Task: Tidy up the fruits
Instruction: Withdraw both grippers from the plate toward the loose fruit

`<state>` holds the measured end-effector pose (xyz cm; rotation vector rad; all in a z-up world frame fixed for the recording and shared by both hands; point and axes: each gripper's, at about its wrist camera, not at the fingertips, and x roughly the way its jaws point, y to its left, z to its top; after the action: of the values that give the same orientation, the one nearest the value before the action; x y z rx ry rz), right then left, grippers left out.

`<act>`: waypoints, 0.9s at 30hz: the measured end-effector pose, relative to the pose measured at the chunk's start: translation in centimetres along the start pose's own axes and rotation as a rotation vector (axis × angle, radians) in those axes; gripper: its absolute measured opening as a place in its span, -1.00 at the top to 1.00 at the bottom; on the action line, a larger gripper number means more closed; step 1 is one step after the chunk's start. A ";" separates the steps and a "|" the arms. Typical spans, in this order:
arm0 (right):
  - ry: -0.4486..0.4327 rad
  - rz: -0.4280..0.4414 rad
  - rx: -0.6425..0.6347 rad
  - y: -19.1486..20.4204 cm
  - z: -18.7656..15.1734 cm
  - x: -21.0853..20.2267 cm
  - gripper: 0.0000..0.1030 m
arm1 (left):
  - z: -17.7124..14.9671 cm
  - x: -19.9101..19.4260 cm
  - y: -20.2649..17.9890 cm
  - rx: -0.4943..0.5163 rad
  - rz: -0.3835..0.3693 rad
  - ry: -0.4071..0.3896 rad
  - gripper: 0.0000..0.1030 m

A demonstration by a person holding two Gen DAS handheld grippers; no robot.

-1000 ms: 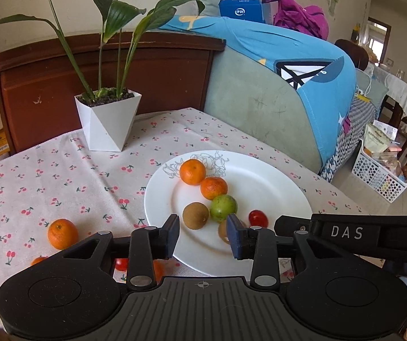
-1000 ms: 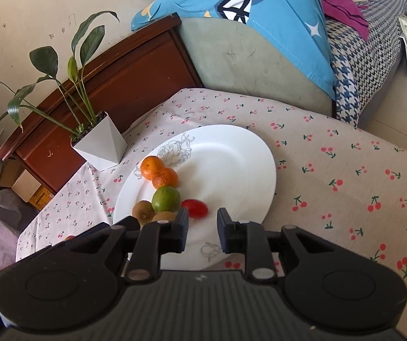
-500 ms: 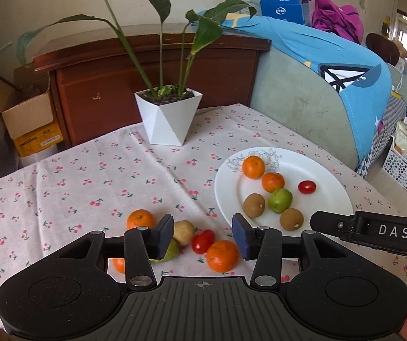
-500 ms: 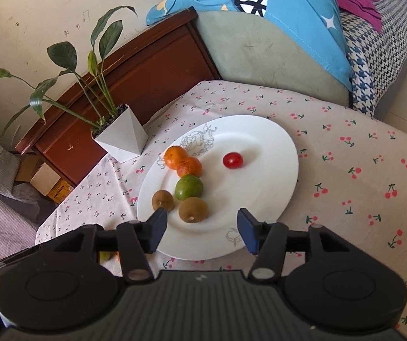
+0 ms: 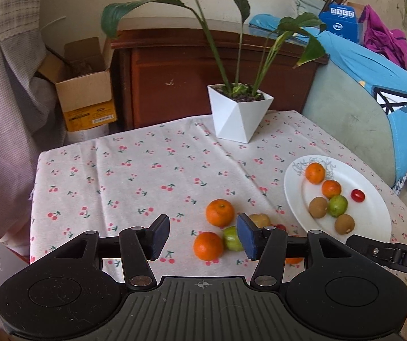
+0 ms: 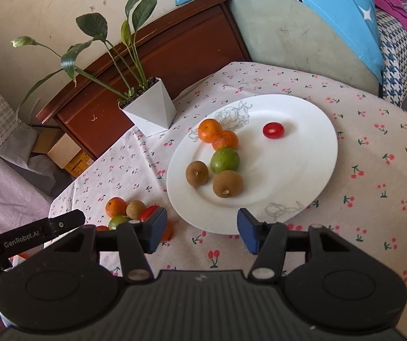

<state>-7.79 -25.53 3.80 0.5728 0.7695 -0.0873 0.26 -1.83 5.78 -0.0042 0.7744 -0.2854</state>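
Task roughly half done, by your plate (image 6: 311, 170): six pieces sit on it ahead of your right gripper (image 6: 202, 231); two oranges (image 6: 209, 130) touching, a green fruit (image 6: 225, 159) behind them, two brown kiwis (image 6: 227, 183) nearest the fingers, one cherry tomato (image 6: 273, 130) apart on the far side.

Still loose on the cherry-print tablecloth (image 5: 135, 176): a cluster just ahead of your left gripper (image 5: 202, 237); one orange (image 5: 208, 246) sits between the fingers' line, nearer the right-hand pad; a second orange (image 5: 219, 212) lies just beyond it; a green fruit (image 5: 232, 238) and a tan one (image 5: 259, 220) are partly hidden behind the right-hand pad; something red and another orange show only as slivers past that finger, so the count is at least five, likely six.

Left fingers spread wide, nothing between them, touching no fruit as far as shown; right fingers equally wide, empty, hanging over the plate's near rim without contact.

Judgement: the near orange is your likeliest next pick; it may roll when the pads close.
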 end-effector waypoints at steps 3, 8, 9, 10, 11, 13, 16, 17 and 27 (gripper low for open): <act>0.008 0.013 -0.017 0.6 -0.4 0.3 -0.09 | -0.3 0.3 1.0 -0.032 0.003 0.013 0.00; 0.024 0.029 -0.057 1.8 -0.9 0.8 -0.09 | -0.9 0.7 1.4 -0.018 0.007 0.018 0.01; 0.027 0.031 -0.066 2.0 -0.9 0.9 -0.09 | -1.0 0.8 1.5 -0.019 0.000 0.024 0.01; 0.031 0.032 -0.075 2.3 -1.0 1.1 -0.09 | -1.1 0.9 1.5 -0.016 -0.003 0.029 0.02; 0.034 0.033 -0.082 2.5 -1.1 1.2 -0.08 | -1.2 1.0 1.4 -0.011 -0.004 0.032 0.02; 0.044 0.038 -0.090 2.8 -1.2 1.5 -0.08 | -1.6 1.2 1.3 0.005 -0.007 0.034 0.03; 0.061 0.040 -0.095 3.1 -1.4 2.2 -0.08 | -2.1 1.6 1.2 0.035 -0.009 0.034 0.03; 0.065 0.038 -0.098 3.2 -1.5 2.4 -0.08 | -2.2 1.7 1.1 0.044 -0.010 0.032 0.03; 0.077 0.017 -0.130 4.3 -1.7 4.1 0.14 | -2.6 2.6 0.6 0.101 -0.050 0.028 0.08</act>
<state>-4.72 -20.45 1.97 0.4611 0.8383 0.0007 0.40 -1.65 2.10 0.0764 0.7873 -0.3723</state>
